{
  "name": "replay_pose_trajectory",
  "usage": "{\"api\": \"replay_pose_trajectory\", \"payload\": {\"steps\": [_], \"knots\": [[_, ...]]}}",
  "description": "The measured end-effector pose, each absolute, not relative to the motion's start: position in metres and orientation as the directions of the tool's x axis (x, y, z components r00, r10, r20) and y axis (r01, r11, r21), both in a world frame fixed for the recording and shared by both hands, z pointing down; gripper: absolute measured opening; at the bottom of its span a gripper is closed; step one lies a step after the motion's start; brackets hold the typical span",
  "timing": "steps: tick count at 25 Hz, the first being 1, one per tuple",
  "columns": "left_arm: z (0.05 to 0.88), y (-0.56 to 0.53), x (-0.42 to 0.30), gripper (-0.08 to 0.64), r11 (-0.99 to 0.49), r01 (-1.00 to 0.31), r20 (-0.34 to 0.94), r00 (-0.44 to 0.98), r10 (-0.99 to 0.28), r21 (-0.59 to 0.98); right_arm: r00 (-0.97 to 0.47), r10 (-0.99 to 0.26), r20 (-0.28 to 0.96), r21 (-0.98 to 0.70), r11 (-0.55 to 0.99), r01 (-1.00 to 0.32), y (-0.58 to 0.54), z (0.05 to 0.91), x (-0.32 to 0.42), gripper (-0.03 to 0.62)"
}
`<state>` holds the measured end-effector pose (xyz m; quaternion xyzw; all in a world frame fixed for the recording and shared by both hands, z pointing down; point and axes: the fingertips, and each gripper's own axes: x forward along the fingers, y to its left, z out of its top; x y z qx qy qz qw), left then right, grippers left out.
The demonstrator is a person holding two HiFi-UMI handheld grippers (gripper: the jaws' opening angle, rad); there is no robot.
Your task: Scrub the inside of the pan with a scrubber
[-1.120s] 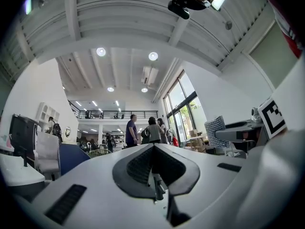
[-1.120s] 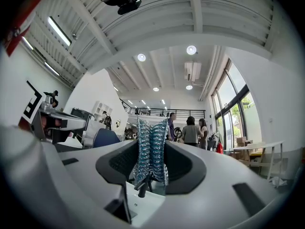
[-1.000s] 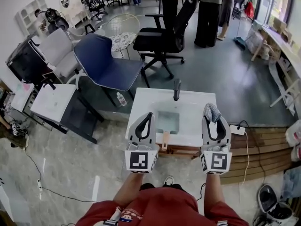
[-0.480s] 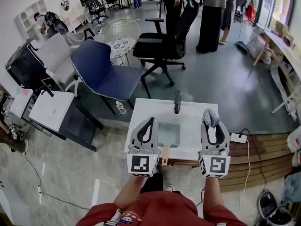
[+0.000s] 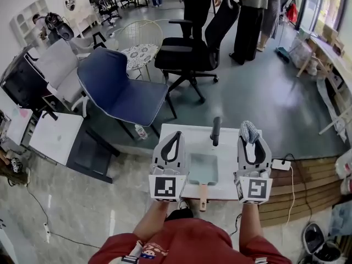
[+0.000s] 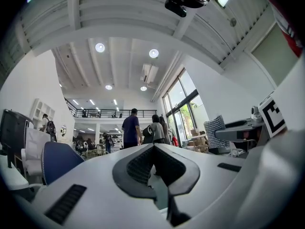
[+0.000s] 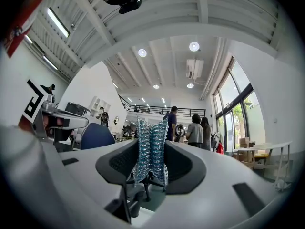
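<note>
A square pale-green pan [image 5: 202, 168] with a wooden handle [image 5: 203, 193] lies on a small white table [image 5: 190, 137], its handle pointing toward me. Both grippers are held up above the table, one on each side of the pan. My left gripper [image 5: 176, 136] is shut with nothing in it; in the left gripper view [image 6: 153, 149] its jaws meet at the tip. My right gripper [image 5: 249, 138] is shut on a grey-blue mesh scrubber [image 5: 248, 128]. In the right gripper view the scrubber [image 7: 150, 147] stands upright between the jaws.
A black upright post [image 5: 215, 131] stands at the table's far edge, behind the pan. A blue chair [image 5: 118, 87] and a black office chair [image 5: 190, 48] stand beyond the table. People [image 5: 250, 15] stand at the back. A white power strip [image 5: 280, 164] lies on the floor at right.
The table and pan now sit lower and a little to the right in the head view. Both grippers keep their raised pose, the right one still holding the scrubber.
</note>
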<state>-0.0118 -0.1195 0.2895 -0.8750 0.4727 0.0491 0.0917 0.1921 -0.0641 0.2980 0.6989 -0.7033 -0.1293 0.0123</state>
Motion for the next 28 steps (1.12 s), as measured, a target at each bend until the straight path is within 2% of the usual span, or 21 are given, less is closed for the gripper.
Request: {"api": "replay_pose_trajectory", "payload": {"steps": [2, 7, 15, 18, 28], "knots": [[0.288, -0.134, -0.016, 0.012, -0.540, -0.834, -0.185, 0.552, -0.813, -0.117, -0.015, -0.987, -0.160, 0.202, -0.018, -0.979, -0.077, 0.298, 0.188, 0.179], [0.297, -0.164, -0.024, 0.012, -0.569, -0.816, -0.108, 0.578, -0.809, -0.102, 0.002, -0.988, -0.153, 0.215, -0.035, -0.976, -0.103, 0.299, 0.177, 0.179], [0.308, -0.187, -0.017, 0.012, -0.582, -0.807, -0.111, 0.591, -0.799, -0.105, 0.034, -0.989, -0.147, 0.182, -0.061, -0.982, -0.123, 0.310, 0.185, 0.179], [0.307, -0.193, -0.014, 0.012, -0.564, -0.819, -0.129, 0.574, -0.809, -0.104, 0.015, -0.990, -0.139, 0.185, -0.041, -0.982, -0.133, 0.312, 0.190, 0.179], [0.312, -0.204, -0.005, 0.012, -0.520, -0.847, -0.077, 0.529, -0.845, -0.110, -0.048, -0.992, -0.121, 0.183, 0.025, -0.983, -0.158, 0.316, 0.202, 0.179]]}}
